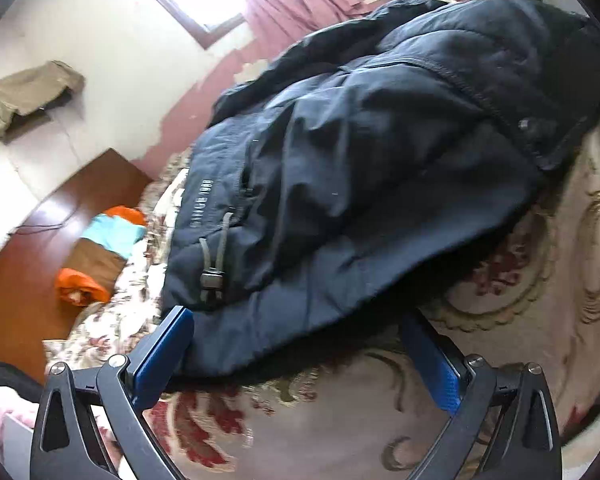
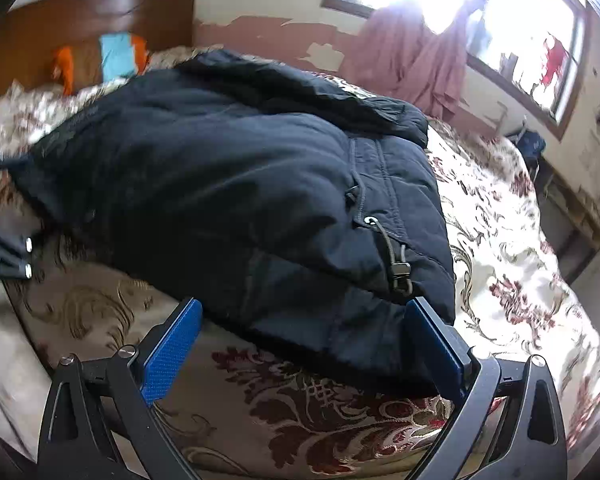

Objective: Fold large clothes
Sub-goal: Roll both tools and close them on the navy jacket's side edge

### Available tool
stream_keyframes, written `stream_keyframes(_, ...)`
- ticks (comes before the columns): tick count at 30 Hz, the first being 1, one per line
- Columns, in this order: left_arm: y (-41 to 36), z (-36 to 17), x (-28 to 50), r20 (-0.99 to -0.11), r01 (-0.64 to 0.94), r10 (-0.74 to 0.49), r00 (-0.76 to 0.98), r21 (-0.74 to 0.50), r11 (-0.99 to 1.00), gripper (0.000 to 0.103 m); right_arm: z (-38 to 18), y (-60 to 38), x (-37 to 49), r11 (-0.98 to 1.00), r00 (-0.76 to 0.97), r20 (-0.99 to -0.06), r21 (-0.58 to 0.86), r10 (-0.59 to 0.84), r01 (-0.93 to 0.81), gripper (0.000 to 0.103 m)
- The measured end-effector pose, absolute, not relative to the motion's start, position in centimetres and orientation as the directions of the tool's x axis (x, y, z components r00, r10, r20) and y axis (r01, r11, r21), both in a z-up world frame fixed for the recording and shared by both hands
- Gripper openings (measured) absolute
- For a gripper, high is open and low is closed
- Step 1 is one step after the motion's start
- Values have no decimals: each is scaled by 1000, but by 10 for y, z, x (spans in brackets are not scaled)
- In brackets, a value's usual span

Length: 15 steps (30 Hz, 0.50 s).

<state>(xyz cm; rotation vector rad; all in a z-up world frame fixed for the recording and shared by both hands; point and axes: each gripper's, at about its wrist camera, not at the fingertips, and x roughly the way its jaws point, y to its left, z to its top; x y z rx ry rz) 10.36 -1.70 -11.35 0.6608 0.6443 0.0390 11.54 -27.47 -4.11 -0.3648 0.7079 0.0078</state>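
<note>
A big dark navy padded jacket [image 1: 360,168] lies bunched and folded over on a flowered bedspread [image 1: 340,420]. A drawcord with a grey toggle [image 1: 212,276] hangs at its hem. My left gripper [image 1: 296,344] stands open, its blue pads on either side of the jacket's near edge, with nothing clamped. In the right wrist view the same jacket [image 2: 228,200] fills the middle, and its cord toggle [image 2: 400,276] sits near the hem. My right gripper [image 2: 304,336] is open too, with the hem lying between its pads.
A wooden headboard [image 2: 100,8] and an orange, blue and brown pillow [image 1: 100,252] lie at the bed's head. Pink curtains [image 2: 412,56] hang by bright windows. A khaki garment [image 1: 28,96] hangs on the wall. The left gripper's body [image 2: 4,248] shows at the left edge.
</note>
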Motion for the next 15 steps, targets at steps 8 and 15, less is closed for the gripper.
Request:
stream_keyframes(8, -11, -111, 113, -500, 92, 301, 812, 619, 780, 103, -60, -246, 112, 858, 758, -619, -487, -208, -163, 99)
stream_keyframes(15, -13, -115, 113, -492, 107, 284, 823, 626, 773, 103, -79, -216, 118, 659, 808, -412, -751, -421, -40, 99)
